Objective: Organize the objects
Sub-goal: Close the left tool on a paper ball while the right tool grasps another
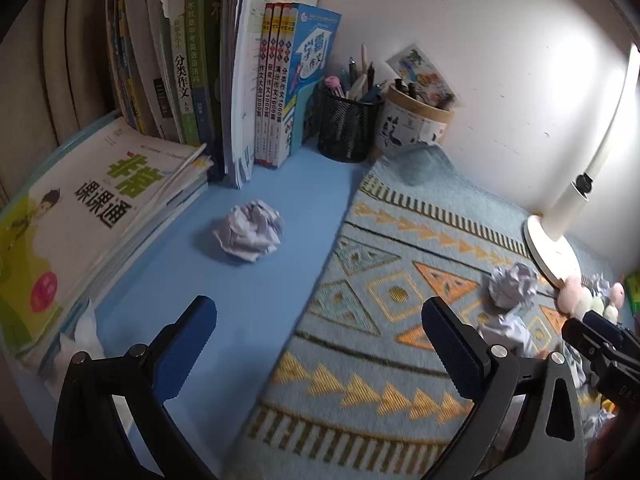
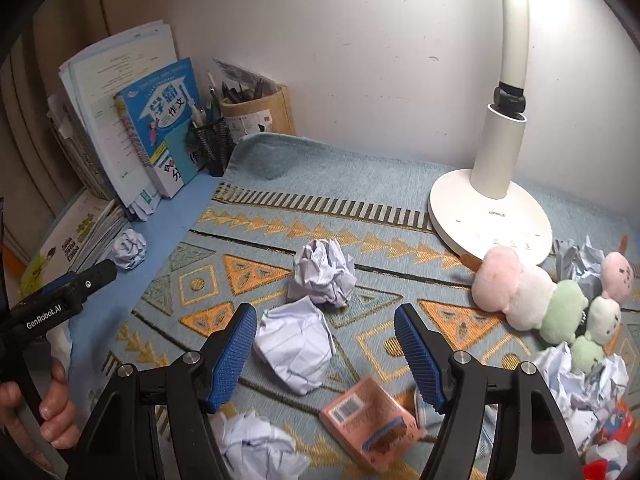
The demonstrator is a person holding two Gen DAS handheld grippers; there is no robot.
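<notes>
Right wrist view: the right gripper (image 2: 325,350) hangs with jaws apart around a crumpled paper ball (image 2: 296,346) on the patterned mat (image 2: 400,200), its pads not pressing it; a second paper ball (image 2: 323,273) lies just beyond, near the white desk lamp (image 2: 490,208). Left wrist view: the left gripper (image 1: 320,344) gapes wide, holding nothing, over the blue desk (image 1: 280,200), where another paper wad (image 1: 249,235) rests beside stacked books (image 1: 80,216).
</notes>
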